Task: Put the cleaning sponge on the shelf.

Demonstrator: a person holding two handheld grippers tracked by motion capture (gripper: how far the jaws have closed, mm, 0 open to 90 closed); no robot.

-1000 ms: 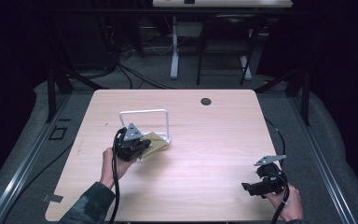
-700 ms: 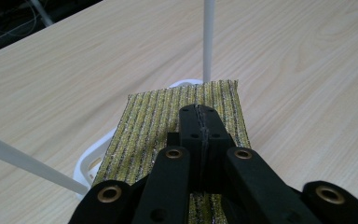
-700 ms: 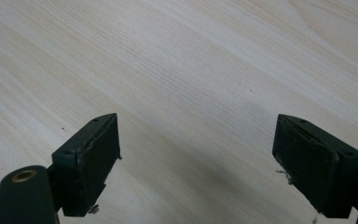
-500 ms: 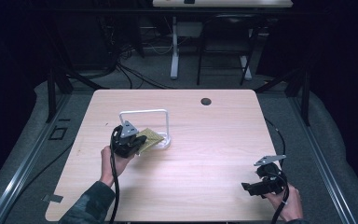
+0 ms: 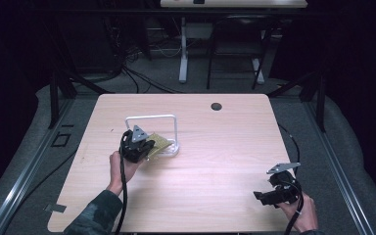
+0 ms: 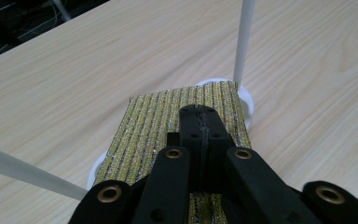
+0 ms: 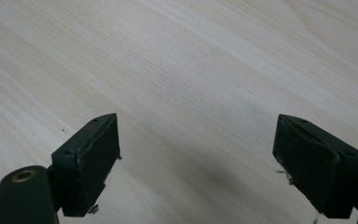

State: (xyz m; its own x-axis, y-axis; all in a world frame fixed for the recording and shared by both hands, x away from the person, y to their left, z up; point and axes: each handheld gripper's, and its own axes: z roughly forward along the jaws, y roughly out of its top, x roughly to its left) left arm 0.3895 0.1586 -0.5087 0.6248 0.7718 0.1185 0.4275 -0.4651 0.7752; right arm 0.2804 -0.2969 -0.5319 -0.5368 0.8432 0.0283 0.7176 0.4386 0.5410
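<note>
I find my left claw (image 6: 200, 122) clamped on a gold-striped cloth (image 6: 168, 121), lying flat between the white rack (image 5: 175, 128) posts; my right claw (image 7: 196, 168) gapes empty above the counter (image 5: 225, 147).

Light wood table (image 5: 215, 147); white wire stand (image 5: 169, 128) standing on it.

Light wood table (image 5: 215, 196) w/ dark round hole (image 5: 216, 106) nr far edge. Beyond table: grey floor, black cables (image 5: 137, 78), white desk leg (image 5: 183, 51). Surroundings dark.
</note>
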